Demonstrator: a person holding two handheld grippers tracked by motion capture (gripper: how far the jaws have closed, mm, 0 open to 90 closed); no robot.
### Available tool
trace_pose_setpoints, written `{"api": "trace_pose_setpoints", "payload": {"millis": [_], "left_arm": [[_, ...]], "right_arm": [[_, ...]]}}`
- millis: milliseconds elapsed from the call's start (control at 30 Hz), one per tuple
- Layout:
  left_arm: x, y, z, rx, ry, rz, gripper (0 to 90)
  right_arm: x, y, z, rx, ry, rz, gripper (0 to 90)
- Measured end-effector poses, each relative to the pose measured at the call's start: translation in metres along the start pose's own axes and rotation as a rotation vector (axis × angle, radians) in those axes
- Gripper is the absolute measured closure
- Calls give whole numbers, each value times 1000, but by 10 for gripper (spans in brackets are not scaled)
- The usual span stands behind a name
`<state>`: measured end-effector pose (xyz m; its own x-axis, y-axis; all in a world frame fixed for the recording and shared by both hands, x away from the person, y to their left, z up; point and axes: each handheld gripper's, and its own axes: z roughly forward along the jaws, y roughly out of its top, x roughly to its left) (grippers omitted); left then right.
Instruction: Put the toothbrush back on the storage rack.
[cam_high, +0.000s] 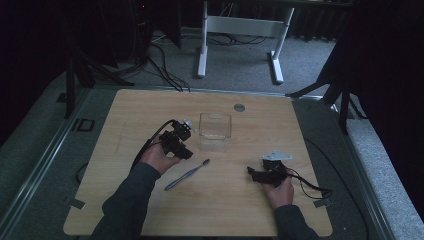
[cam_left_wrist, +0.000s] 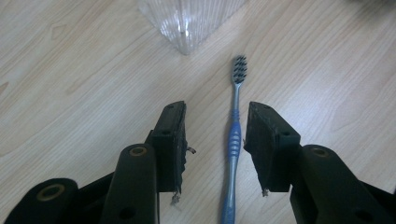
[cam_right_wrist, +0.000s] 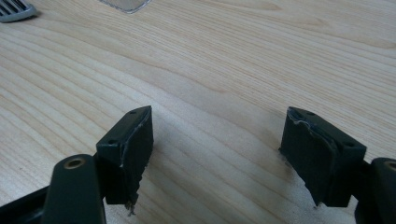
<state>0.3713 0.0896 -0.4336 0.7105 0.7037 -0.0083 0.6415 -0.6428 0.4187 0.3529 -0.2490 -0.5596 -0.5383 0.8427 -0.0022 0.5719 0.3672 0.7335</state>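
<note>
The left gripper (cam_left_wrist: 215, 140) hangs over the toothbrush (cam_left_wrist: 233, 140), jaws apart either side of its handle, not pressing it. The toothbrush lies flat on the table (cam_high: 225, 210), just before the clear cup (cam_high: 215, 131). Right of the toothbrush, the right gripper (cam_right_wrist: 217, 154) gapes wide over bare wood.

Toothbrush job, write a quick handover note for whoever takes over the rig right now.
Left gripper: open, jaws on either side of the toothbrush handle, not pressing it.
Right gripper: open, nothing between its jaws, low over the table at the right.
Toothbrush: flat on the table, bristles toward the clear container.
Container: upright, looks empty.
Done: left gripper lined up.
Left: probably grip the brush, lift it, put it in the container.
</note>
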Motion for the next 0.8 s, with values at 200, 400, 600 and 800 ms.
{"api": "trace_pose_setpoints", "payload": {"millis": [200, 400, 600, 800], "left_arm": [[-5, 1, 4, 26, -9, 35, 577], [-6, 2, 8, 47, -28, 44, 583], [-8, 3, 11, 59, -34, 51, 585], [-9, 4, 14, 71, -34, 51, 589]], "right_arm": [[0, 0, 0, 0, 1, 0, 250], [0, 0, 0, 0, 1, 0, 250], [0, 0, 0, 0, 1, -1, 250], [0, 0, 0, 0, 1, 0, 250]]}}
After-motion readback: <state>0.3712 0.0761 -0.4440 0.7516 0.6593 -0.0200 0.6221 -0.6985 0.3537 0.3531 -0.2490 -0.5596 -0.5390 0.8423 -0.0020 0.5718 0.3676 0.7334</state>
